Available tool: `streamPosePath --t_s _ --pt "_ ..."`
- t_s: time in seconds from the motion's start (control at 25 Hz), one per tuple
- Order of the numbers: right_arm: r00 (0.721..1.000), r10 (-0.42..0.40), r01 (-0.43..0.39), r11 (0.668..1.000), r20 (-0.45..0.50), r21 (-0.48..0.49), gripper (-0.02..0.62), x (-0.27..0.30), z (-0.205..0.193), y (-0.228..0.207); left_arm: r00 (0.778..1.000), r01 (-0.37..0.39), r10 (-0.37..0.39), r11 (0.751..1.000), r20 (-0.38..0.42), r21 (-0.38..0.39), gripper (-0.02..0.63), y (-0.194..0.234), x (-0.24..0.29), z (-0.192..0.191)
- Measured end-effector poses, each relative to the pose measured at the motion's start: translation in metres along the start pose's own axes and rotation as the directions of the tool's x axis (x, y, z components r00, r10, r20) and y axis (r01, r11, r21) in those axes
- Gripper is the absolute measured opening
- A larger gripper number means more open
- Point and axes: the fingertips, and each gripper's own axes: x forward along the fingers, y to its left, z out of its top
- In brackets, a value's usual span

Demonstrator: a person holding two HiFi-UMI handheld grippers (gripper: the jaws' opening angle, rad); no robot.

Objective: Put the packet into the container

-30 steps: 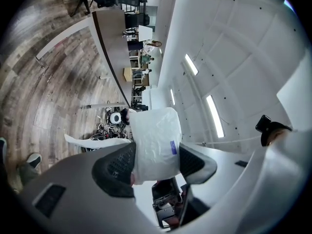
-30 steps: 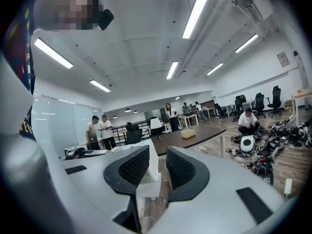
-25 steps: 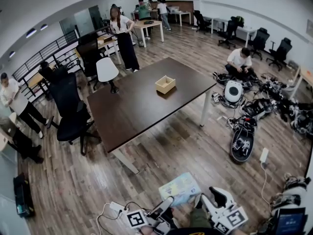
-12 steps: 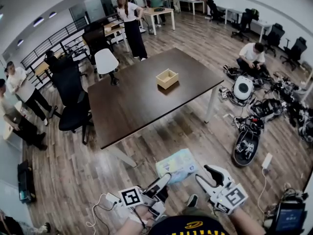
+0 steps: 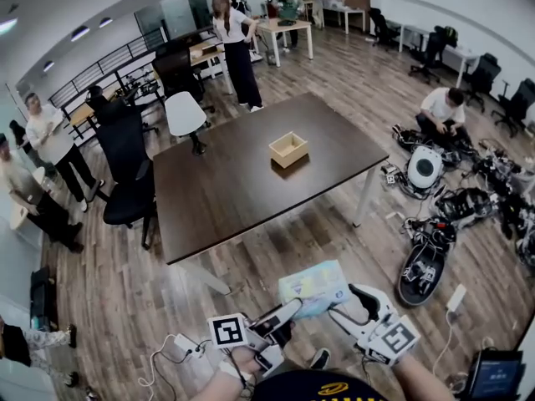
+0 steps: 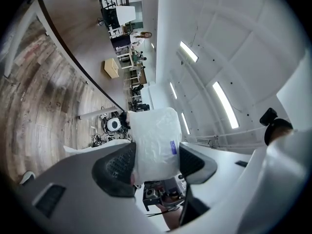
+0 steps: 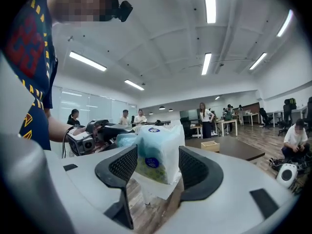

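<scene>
A pale blue-and-white packet hangs low in the head view, over the wooden floor. My left gripper is shut on its left end; in the left gripper view both pads squeeze the white plastic. My right gripper reaches around the packet's right end. Its jaws are opening, and the packet stands between the pads without being pinched. The container, a small open cardboard box, sits on the dark table well ahead of both grippers, and it is also in the right gripper view.
Black office chairs and a white chair stand left of the table, with several people behind. Robot parts and a crouching person crowd the floor at right. A power strip with cables lies by my feet.
The right gripper has swung left from beside the packet until its jaws stand around the packet's right end. The packet, in the left gripper, has shifted a little. The table looks nearer.
</scene>
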Motion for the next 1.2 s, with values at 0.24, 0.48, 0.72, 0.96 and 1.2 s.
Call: streamPosePath --t_s 0.24,0.48,0.72,0.96,1.2 --pt "0.999 0.031 -0.031 0.999 -0.014 -0.015 0.253 0.007 -0.005 -0.015 1.0 -0.021 0.021 0.999 0.0 -0.029 0.249 0.01 0.007 0.014" --pt "0.999 0.029 -0.027 0.999 -0.041 0.033 0.253 0.033 -0.003 -0.035 0.999 -0.035 0.035 0.999 0.0 -0.011 0.249 0.034 0.014 0.051" --pt "0.999 -0.013 0.015 0.999 -0.051 0.045 0.253 0.082 -0.003 -0.069 0.999 -0.024 0.024 1.0 -0.041 -0.017 0.249 0.051 0.031 0.109" --pt "0.997 -0.015 0.015 1.0 -0.08 0.002 0.253 0.148 0.006 -0.086 0.998 0.01 -0.012 1.0 -0.067 -0.021 0.249 0.059 0.038 0.179" --pt "0.996 -0.047 0.05 0.998 -0.078 0.031 0.253 0.207 0.012 -0.099 0.993 0.02 -0.023 0.999 -0.112 -0.029 0.249 0.069 0.04 0.223"
